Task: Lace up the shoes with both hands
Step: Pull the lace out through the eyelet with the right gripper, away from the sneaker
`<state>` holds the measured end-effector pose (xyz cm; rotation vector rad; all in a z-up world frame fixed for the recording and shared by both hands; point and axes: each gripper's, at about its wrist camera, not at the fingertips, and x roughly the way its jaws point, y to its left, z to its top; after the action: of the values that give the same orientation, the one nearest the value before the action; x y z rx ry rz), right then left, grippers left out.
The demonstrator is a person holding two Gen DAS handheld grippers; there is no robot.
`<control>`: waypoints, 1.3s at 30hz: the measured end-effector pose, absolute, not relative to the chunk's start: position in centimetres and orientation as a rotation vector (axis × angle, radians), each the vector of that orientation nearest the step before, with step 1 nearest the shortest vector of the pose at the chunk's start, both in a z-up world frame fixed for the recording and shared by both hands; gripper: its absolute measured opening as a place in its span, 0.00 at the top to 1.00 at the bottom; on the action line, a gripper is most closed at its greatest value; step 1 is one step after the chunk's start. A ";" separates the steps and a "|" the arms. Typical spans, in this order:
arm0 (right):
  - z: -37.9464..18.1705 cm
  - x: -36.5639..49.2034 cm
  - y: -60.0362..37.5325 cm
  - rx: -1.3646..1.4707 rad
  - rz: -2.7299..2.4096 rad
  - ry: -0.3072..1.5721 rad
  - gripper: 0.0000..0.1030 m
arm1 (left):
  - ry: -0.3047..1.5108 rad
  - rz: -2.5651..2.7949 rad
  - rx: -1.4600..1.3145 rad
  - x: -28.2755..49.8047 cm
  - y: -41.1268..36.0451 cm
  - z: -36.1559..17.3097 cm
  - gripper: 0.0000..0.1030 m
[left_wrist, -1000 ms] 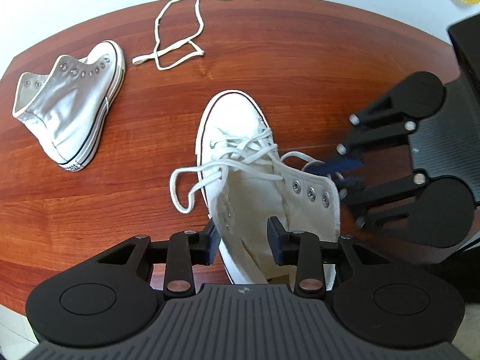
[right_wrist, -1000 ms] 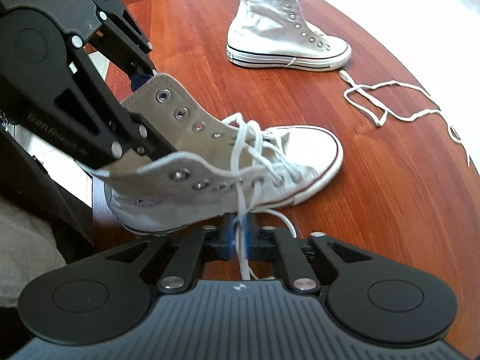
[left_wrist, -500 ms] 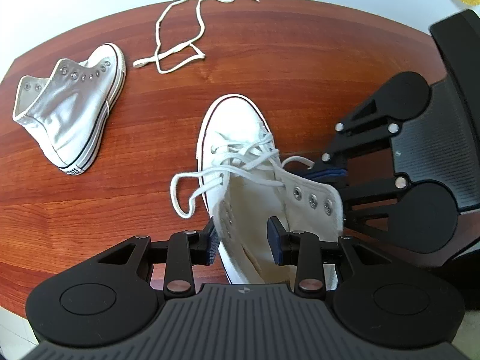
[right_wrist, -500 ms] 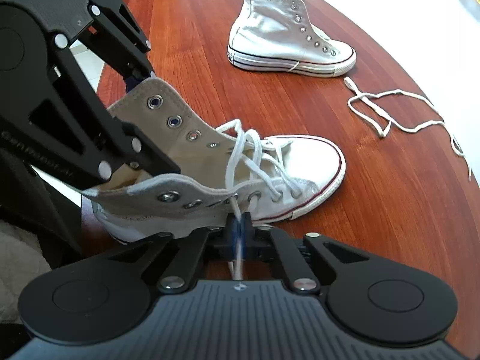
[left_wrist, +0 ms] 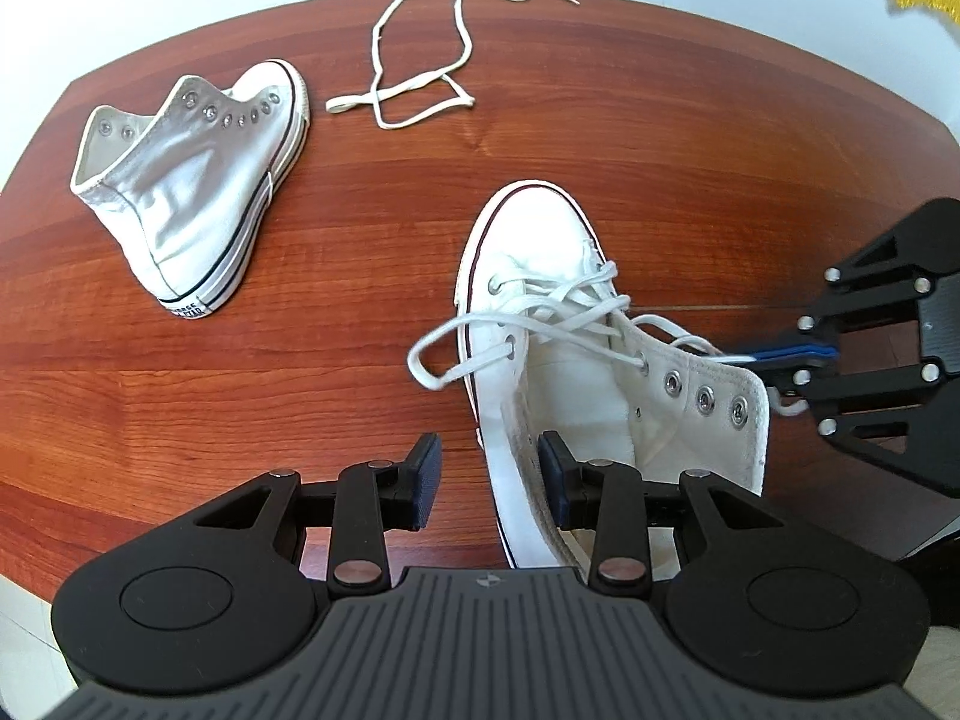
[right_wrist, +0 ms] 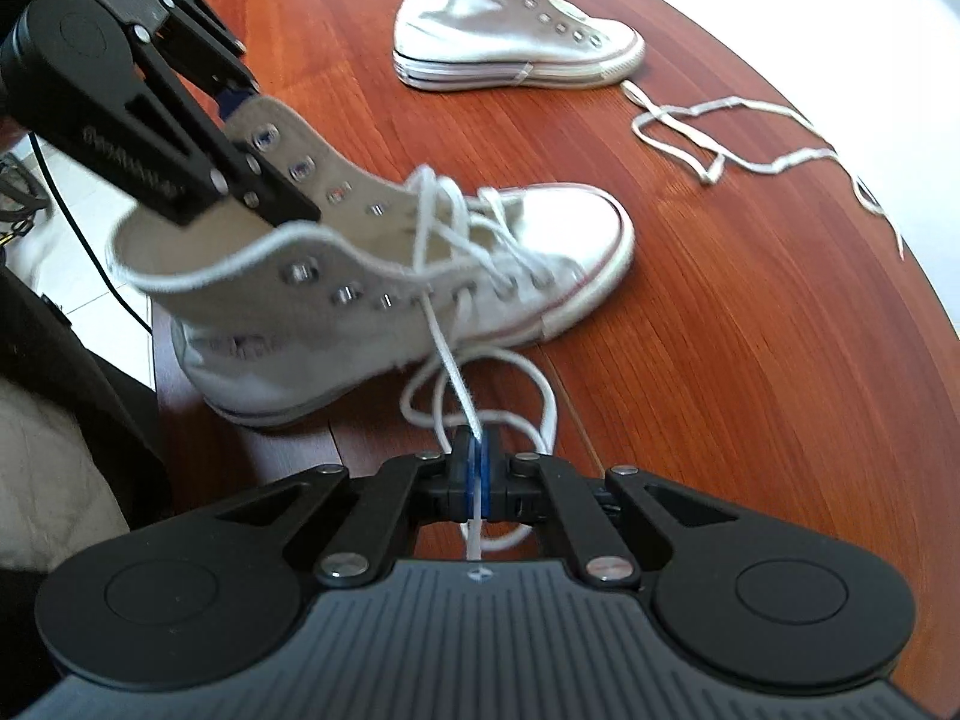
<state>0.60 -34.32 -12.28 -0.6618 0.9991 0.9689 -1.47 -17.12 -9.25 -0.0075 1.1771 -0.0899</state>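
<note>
A white high-top shoe (left_wrist: pixel 540 252) stands on the table, laced through its lower eyelets; its upper eyelets hold no lace. My left gripper (left_wrist: pixel 489 468) straddles the left wall of its collar and its jaws are opening. The right pad (left_wrist: pixel 552 474) sits inside the shoe. The left pad (left_wrist: pixel 426 480) stands clear of the canvas. My right gripper (right_wrist: pixel 474 450) is shut on the shoelace (right_wrist: pixel 447 360), which runs taut from the shoe's right side to the pads. Slack lace loops on the wood beside them. In the left wrist view the right gripper (left_wrist: pixel 780 360) is off the shoe's right flank.
A second white high-top (left_wrist: pixel 180 192) without a lace lies on its side at the far left. A loose white lace (left_wrist: pixel 414 90) trails near the far edge of the red-brown table (left_wrist: pixel 600 90). A dark chair and cable are beyond the near table edge.
My right gripper closed on the lace and drew back from the shoe, pulling the lace taut. My left jaws widened slightly, so the outer pad came off the collar.
</note>
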 end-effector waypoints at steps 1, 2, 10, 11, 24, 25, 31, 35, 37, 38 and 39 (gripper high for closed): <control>-12.3 0.5 -34.7 -0.659 0.957 1.006 0.98 | 1.177 -0.088 -0.007 -1.5 -17.2 -9.2 0.62; -12.4 0.4 -35.2 -0.655 0.943 1.014 0.98 | 1.175 -0.088 -0.006 -1.5 -17.3 -9.2 0.62; -12.8 -0.4 -38.8 -0.628 0.844 1.072 0.98 | 1.169 -0.087 -0.011 -1.5 -17.2 -9.2 0.62; -12.8 -0.5 -39.2 -0.625 0.833 1.078 0.98 | 1.168 -0.086 -0.011 -1.5 -17.2 -9.2 0.62; -12.7 -1.5 -42.4 -0.581 0.747 1.128 0.98 | 1.166 -0.083 -0.017 -1.6 -17.0 -9.3 0.62; -12.7 -1.5 -42.5 -0.579 0.748 1.129 0.98 | 1.166 -0.083 -0.017 -1.6 -17.0 -9.3 0.62; -13.3 -2.0 -43.1 -0.575 0.731 1.162 0.98 | 1.165 -0.077 -0.010 -1.7 -17.0 -9.2 0.62; -13.3 -2.4 -43.5 -0.565 0.731 1.170 0.98 | 1.163 -0.076 0.005 -1.8 -17.1 -9.2 0.62; -13.1 -2.6 -43.5 -0.557 0.731 1.167 0.97 | 1.162 -0.076 0.009 -1.8 -17.1 -9.1 0.62; -13.0 -2.7 -43.5 -0.554 0.730 1.163 0.97 | 1.161 -0.076 0.015 -1.7 -17.2 -9.1 0.62; -12.9 -2.7 -43.5 -0.553 0.733 1.160 0.96 | 1.161 -0.075 0.018 -1.7 -17.2 -9.1 0.62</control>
<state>-2.69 -43.53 -12.95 -0.5530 1.1598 0.7326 -1.72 -17.16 -9.14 0.0181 1.1611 -0.0748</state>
